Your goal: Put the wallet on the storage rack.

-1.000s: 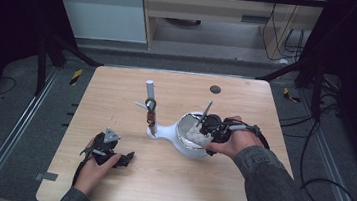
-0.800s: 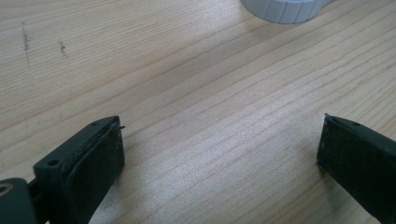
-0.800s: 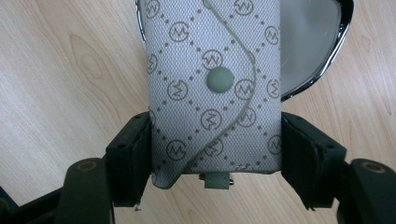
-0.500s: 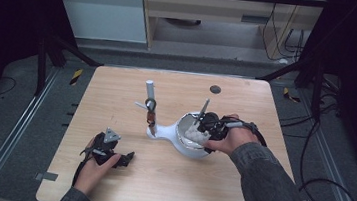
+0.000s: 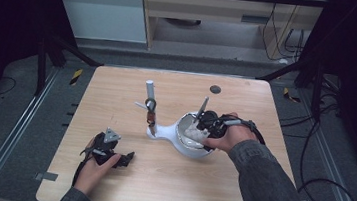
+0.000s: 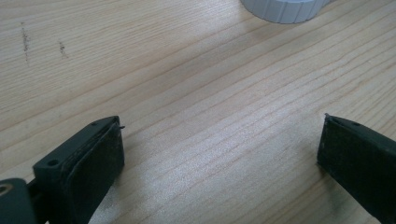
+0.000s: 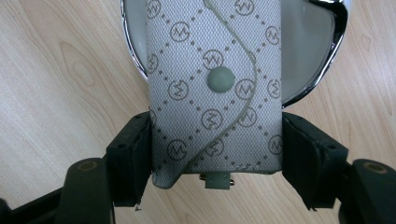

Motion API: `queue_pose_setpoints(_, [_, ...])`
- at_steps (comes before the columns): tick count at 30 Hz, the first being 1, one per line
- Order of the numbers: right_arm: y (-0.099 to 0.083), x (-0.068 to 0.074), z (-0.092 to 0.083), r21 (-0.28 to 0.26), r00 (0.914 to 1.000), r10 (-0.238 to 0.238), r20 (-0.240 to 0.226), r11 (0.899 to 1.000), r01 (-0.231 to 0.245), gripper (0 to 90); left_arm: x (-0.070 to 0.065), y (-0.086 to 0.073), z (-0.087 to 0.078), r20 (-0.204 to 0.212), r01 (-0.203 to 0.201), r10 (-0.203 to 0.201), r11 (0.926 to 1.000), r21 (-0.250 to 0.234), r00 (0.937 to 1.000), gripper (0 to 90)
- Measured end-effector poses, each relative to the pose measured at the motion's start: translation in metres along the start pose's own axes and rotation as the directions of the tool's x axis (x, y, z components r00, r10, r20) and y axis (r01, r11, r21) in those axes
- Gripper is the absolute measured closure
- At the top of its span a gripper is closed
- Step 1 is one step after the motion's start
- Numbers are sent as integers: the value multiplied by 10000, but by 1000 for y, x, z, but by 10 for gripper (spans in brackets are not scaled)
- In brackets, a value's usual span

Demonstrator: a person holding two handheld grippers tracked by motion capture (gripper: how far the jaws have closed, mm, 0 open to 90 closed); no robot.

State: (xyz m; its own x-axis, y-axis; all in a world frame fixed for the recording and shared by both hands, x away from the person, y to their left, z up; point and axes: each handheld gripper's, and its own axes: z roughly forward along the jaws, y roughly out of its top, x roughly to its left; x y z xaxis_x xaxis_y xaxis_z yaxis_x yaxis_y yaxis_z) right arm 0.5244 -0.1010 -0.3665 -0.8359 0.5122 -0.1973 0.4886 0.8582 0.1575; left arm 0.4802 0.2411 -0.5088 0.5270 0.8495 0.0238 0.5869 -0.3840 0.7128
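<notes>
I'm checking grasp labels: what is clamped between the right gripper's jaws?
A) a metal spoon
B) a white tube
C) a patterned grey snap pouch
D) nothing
C: in the right gripper view the right gripper has both jaws pressed against the patterned grey pouch over the white bowl.

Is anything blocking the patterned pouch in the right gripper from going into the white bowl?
Nothing visible does. The right gripper is shut on the patterned pouch, which hangs directly over the white bowl. In the right gripper view the bowl's inside beside the pouch looks bare; the part under the pouch is hidden.

woven cloth pouch (image 7: 215,88), matt; glossy chrome-rimmed white bowl (image 7: 327,56); smooth pale wood table (image 7: 60,70)
</notes>
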Motion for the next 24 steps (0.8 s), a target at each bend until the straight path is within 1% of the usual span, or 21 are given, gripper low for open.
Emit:
queue_pose_setpoints(6, [3,1,1,-18,10000,47,43,10000,-47,310,0,0,0,8,-3,3,10000,-1,10000,0])
queue_pose_setpoints(10, [5,1,2,-74,10000,-3,16,10000,3,310,0,0,0,13,-9,9,10000,2,10000,0])
queue_pose_setpoints(13, [6,1,3,-83,10000,-66,47,9999,66,310,0,0,0,14,-10,10,10000,1,10000,0])
queue_pose_setpoints(17, [7,2,4,-112,9998,0,179,9999,2,310,0,0,0,17,-15,15,10000,0,10000,0])
queue_pose_setpoints(23, [9,3,6,-140,9998,-6,202,9999,9,310,0,0,0,23,-18,18,10000,-3,10000,0])
queue_pose_setpoints(24, [9,3,7,-182,9997,-71,219,9998,75,310,0,0,0,24,-16,16,10000,-8,10000,0])
